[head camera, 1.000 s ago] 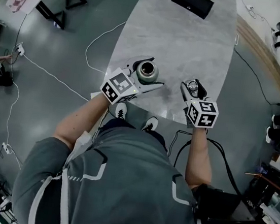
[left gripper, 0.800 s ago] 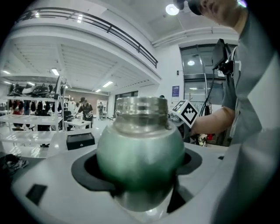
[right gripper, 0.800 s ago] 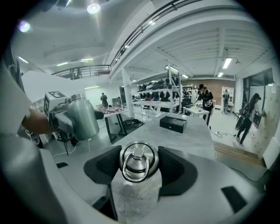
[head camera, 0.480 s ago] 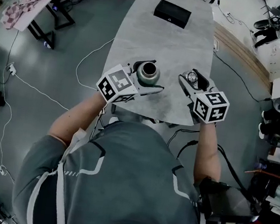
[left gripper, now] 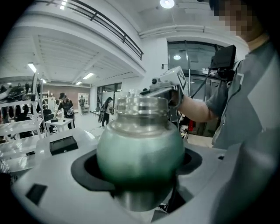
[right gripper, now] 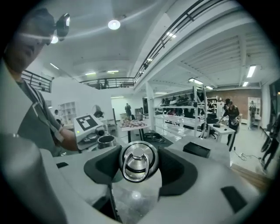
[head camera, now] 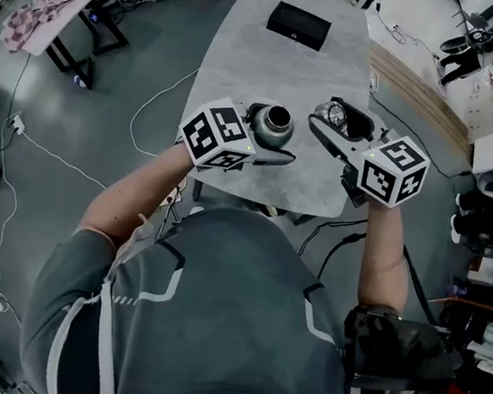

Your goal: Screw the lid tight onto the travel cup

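Over the near end of the tabletop [head camera: 282,61], the left claw [head camera: 260,137] clamps the green travel cup [left gripper: 140,148], mouth open and dark, nothing showing inside. Just beside it, the right claw [head camera: 335,128] grips the ringed lid [right gripper: 139,161], not yet on. The danger: it lands tilted and cross-threads, or that round body spins in the pads. The black box [head camera: 298,24] sits closed at the far end.

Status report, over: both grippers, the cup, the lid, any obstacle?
Left gripper shut on travel cup, mouth open. Right gripper shut on lid, apart from cup. Nothing between them.
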